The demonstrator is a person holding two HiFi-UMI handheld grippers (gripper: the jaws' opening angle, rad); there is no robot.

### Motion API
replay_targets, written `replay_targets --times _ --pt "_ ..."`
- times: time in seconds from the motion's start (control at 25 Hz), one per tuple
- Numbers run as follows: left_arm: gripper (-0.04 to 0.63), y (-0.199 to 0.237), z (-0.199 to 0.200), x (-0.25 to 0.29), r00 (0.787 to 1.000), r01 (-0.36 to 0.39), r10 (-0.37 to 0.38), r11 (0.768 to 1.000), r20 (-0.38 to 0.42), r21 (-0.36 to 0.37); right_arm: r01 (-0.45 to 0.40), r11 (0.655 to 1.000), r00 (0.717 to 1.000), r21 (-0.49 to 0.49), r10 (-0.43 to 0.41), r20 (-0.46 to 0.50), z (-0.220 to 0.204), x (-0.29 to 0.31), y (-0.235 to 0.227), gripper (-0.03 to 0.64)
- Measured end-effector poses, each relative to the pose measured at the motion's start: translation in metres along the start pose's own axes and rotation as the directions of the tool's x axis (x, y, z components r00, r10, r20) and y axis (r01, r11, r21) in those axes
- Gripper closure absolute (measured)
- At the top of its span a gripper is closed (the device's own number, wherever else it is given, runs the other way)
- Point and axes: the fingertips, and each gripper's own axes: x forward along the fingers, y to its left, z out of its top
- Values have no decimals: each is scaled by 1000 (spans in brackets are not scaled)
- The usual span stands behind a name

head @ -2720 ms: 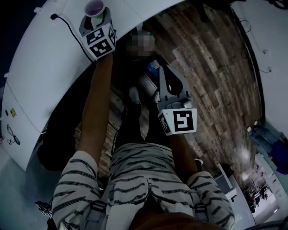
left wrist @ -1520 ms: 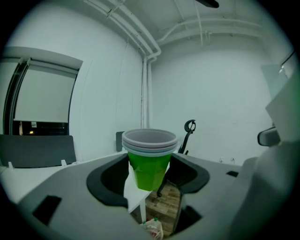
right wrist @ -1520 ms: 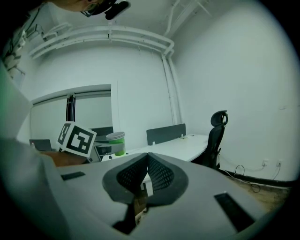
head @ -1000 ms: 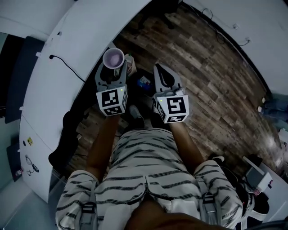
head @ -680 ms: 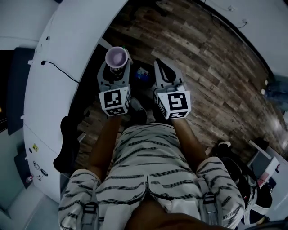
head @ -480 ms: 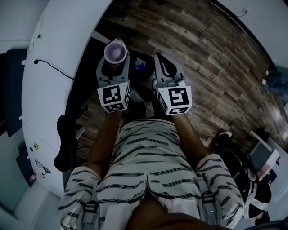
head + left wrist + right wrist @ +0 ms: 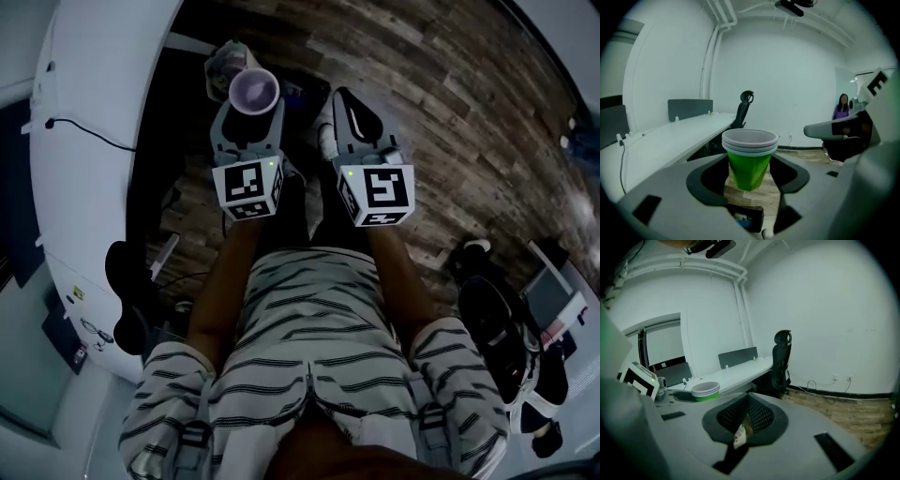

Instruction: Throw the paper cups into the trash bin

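Observation:
A stack of nested paper cups [image 7: 254, 91], green outside with white rims and a purple inside, stands upright between the jaws of my left gripper [image 7: 253, 108], which is shut on it. In the left gripper view the cups [image 7: 750, 140] fill the middle, with the left gripper [image 7: 750, 168] pressed on the green wall from both sides. My right gripper [image 7: 339, 98] is held just to the right, its jaws together and holding nothing. In the right gripper view the right gripper [image 7: 747, 398] is shut, and the cups [image 7: 705, 391] show at the left.
A long curved white desk [image 7: 84, 141] runs along the left, with wooden floor [image 7: 441, 112] ahead and to the right. A dark open box [image 7: 747, 218] with coloured scraps lies on the floor below the cups. A black office chair [image 7: 780, 359] stands at the desk. Bags [image 7: 497, 319] lie at right.
Both grippers have come away from the desk and now hang over the wooden floor. The desk has slid to the left of the head view. The cups stay in the left gripper.

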Motion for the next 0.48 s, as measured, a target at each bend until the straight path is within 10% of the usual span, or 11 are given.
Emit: replay_targets --times 0.48 --pt "305 2 -116 50 982 9 -19 998 -186 -55 11 999 993 45 -5 -114 -82 38 -17 598"
